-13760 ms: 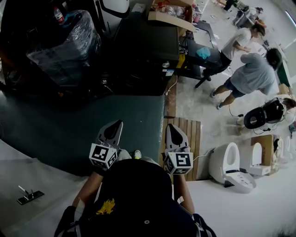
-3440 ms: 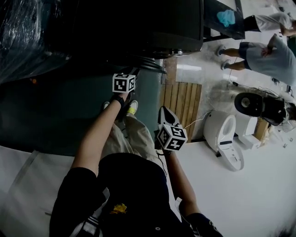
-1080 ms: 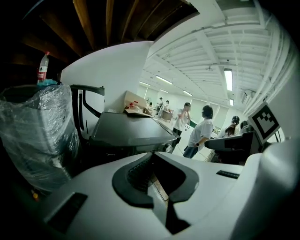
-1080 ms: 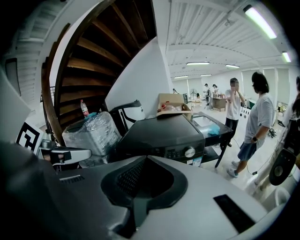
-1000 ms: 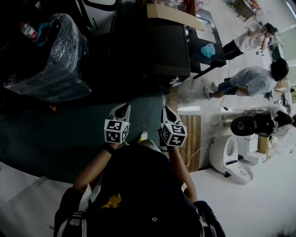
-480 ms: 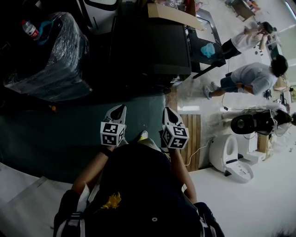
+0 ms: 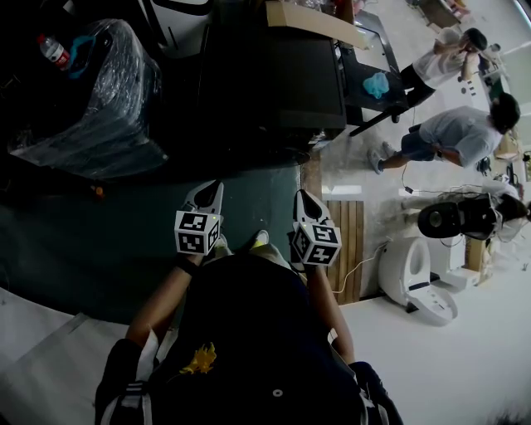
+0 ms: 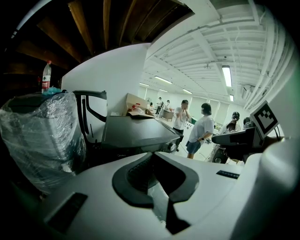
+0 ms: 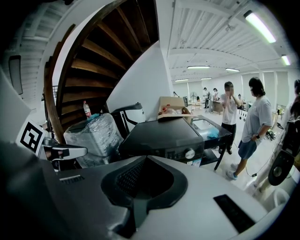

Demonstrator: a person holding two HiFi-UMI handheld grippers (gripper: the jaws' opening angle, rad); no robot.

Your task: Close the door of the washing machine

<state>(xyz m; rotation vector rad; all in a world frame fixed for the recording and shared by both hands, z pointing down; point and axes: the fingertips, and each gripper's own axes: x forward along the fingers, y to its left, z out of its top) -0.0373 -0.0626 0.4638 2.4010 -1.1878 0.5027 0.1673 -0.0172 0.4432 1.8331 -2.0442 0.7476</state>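
The dark washing machine stands at the top middle of the head view, beyond a strip of green floor. The right gripper view shows its control panel with a round knob. My own jaws hide the door below that panel. My left gripper and right gripper are side by side close to my body. Both point at the machine and stay well short of it. The left gripper and the right gripper are both shut, with nothing held.
A plastic-wrapped bundle with a bottle on top stands left of the machine. A cardboard box lies on the machine's far edge. At the right are a wooden pallet, a white toilet and people.
My left gripper has shifted a little to the left. A few seconds ago that arm was stretched out to the machine; now it is drawn back. The right gripper has hardly moved.
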